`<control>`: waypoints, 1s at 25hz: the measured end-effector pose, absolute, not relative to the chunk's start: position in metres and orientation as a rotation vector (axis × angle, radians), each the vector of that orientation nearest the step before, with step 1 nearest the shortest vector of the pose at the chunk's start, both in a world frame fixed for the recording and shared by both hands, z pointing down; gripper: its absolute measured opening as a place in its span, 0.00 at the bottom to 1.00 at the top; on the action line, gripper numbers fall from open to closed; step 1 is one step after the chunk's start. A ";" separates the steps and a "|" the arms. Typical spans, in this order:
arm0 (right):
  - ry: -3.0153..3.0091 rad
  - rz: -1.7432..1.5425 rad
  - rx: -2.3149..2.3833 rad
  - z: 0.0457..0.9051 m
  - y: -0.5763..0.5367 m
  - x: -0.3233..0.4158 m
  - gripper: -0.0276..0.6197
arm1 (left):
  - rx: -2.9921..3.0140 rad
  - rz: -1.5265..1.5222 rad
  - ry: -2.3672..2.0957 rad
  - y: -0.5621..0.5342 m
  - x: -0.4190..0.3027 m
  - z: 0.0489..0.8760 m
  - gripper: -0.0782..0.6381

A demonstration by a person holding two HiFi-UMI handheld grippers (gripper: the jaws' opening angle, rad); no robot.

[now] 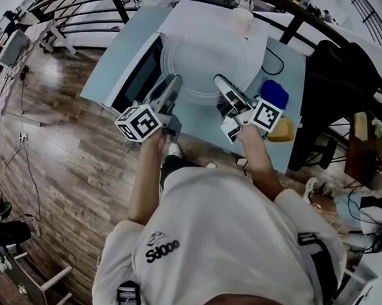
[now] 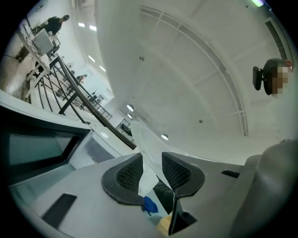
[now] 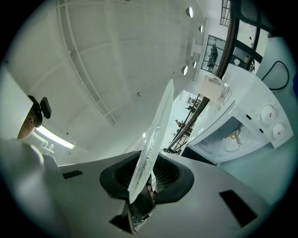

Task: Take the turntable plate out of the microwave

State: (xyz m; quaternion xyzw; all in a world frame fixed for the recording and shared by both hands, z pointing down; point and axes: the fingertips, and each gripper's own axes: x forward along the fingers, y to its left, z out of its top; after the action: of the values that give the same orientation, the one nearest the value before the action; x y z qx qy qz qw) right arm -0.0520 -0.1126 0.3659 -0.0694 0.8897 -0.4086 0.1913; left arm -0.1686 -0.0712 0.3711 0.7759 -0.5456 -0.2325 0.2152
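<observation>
Progress check: we're holding the turntable plate (image 1: 202,56) up in the air, out ahead of both grippers and above the open microwave (image 1: 140,72). The left gripper (image 1: 174,85) is pinching the near rim on its side and the right gripper (image 1: 221,83) is doing the same on its side, each with jaws narrowed onto the glass edge. The right one is looking snug, the left maybe a bit looser, so we'd be firming that side up. Glass is probably slick and heavy, so we're aiming to keep both hands level, pull back together and not twist. We're eyeing bare worktop (image 1: 277,161) off the right gripper's outer side, dodging the blue thing (image 1: 275,93) and yellow sponge (image 1: 282,131).
</observation>
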 end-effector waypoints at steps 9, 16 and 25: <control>2.518 -1.059 -0.164 0.337 -0.101 -0.051 0.12 | 2.217 -0.664 -1.527 -0.058 -0.168 0.340 0.30; 2.552 -1.023 -0.168 0.337 -0.102 -0.052 0.13 | 2.210 -0.649 -1.537 -0.058 -0.168 0.341 0.30; 2.537 -1.046 -0.146 0.337 -0.102 -0.053 0.13 | 2.213 -0.611 -1.571 -0.057 -0.169 0.339 0.30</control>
State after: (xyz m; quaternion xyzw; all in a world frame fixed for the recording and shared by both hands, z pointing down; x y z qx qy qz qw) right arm -0.0530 -0.1018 0.3372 -0.0520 0.9054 -0.3733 0.1955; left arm -0.1687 -0.0569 0.3392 0.7826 -0.5556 -0.2162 0.1791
